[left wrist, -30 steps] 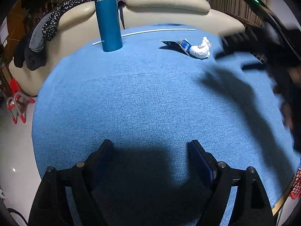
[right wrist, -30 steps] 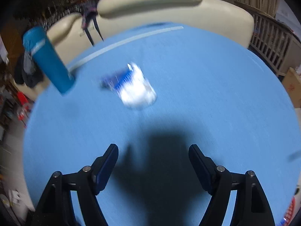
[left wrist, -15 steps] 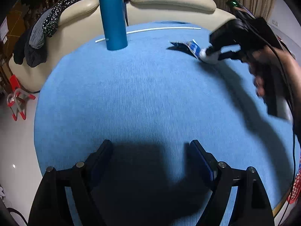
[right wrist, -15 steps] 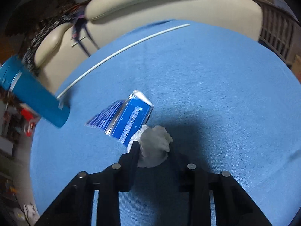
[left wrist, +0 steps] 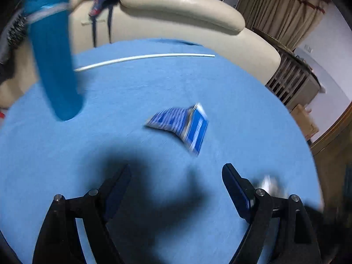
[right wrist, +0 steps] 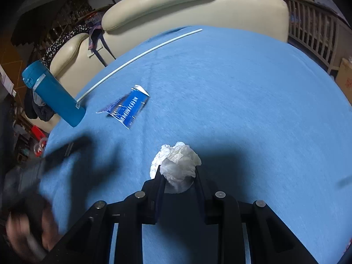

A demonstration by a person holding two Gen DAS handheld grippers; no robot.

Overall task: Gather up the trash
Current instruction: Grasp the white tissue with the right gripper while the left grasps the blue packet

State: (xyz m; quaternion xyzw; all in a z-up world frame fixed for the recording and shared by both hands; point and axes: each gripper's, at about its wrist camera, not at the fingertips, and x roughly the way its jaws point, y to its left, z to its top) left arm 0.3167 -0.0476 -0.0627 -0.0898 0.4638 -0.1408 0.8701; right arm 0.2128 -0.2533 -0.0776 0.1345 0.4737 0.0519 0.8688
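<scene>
My right gripper is shut on a crumpled white paper ball and holds it just above the blue tablecloth. A torn blue wrapper lies on the cloth beyond it; it also shows in the left wrist view, ahead of my left gripper, which is open and empty. A blurred white bit past the left gripper's right finger looks like the paper ball.
A teal bottle stands at the left, blurred in the left wrist view. A long white rod lies across the far cloth. A cream sofa runs behind the table. Wooden railing is at the right.
My right gripper has closed on the paper ball and pulled it back from the wrapper. My left gripper has moved forward and right, toward the wrapper.
</scene>
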